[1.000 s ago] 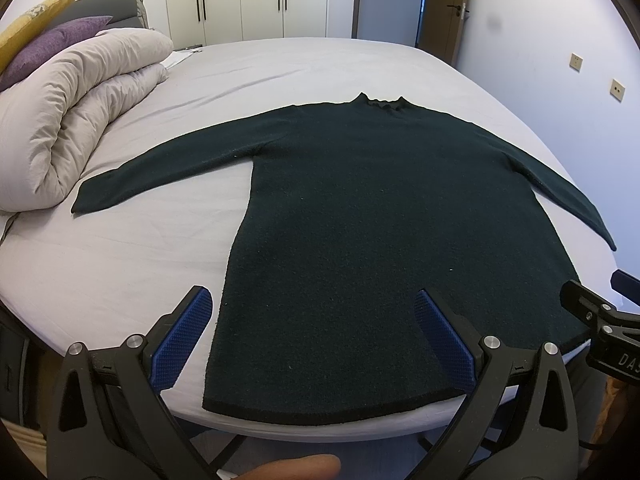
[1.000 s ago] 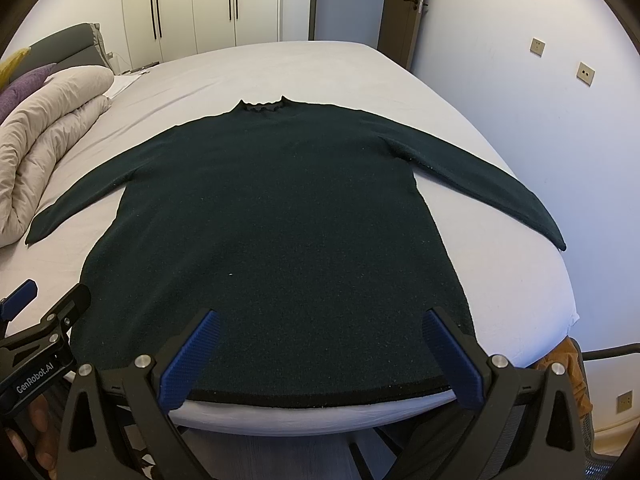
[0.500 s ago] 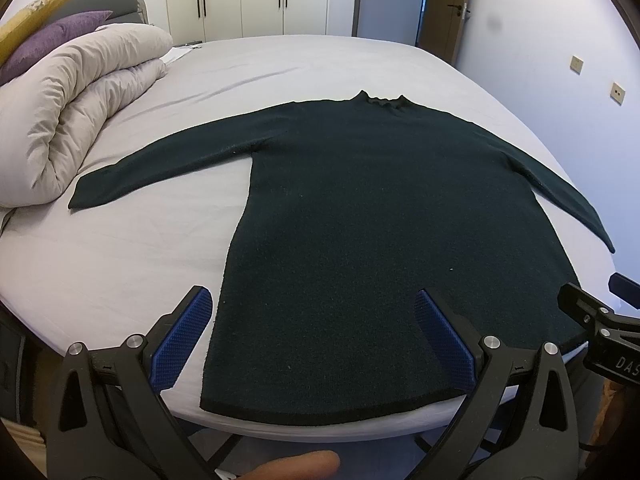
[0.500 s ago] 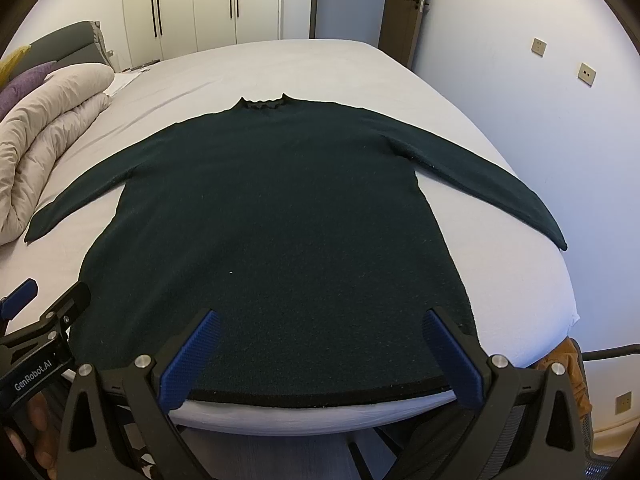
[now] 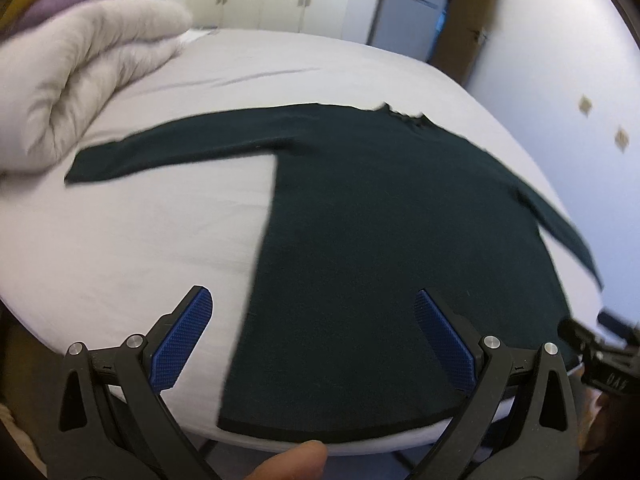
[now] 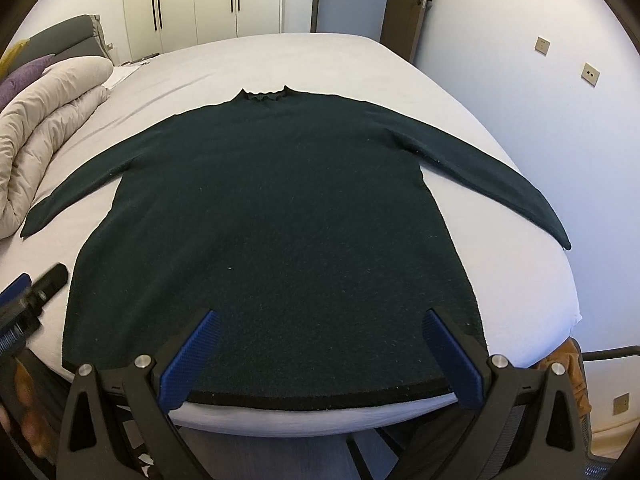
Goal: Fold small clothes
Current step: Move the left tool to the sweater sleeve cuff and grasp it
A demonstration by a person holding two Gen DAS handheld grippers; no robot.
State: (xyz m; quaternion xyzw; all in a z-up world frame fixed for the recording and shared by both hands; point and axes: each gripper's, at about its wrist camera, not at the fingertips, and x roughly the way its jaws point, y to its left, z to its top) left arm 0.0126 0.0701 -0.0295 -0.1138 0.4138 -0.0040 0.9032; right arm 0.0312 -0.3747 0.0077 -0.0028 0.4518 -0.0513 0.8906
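A dark green long-sleeved sweater (image 5: 380, 220) (image 6: 280, 220) lies flat on the white bed (image 5: 120, 240) (image 6: 500, 280), collar away from me, both sleeves spread out, hem at the near edge. My left gripper (image 5: 312, 312) hovers open over the sweater's lower left side, nothing between its blue pads. My right gripper (image 6: 320, 332) hangs open above the hem near the right half, also holding nothing. The left wrist view is blurred. Each gripper shows at the other view's edge.
A rolled beige duvet (image 5: 88, 76) (image 6: 40, 136) lies on the bed's left side with purple and yellow pillows behind. Wardrobes (image 6: 200, 0) and a door (image 6: 404, 4) stand beyond the bed. A wall (image 6: 540, 100) runs close along the right.
The left gripper has swung and tilted, moving up over the sweater's left side; its view is now blurred. The right gripper has edged slightly forward. The sweater has not moved.
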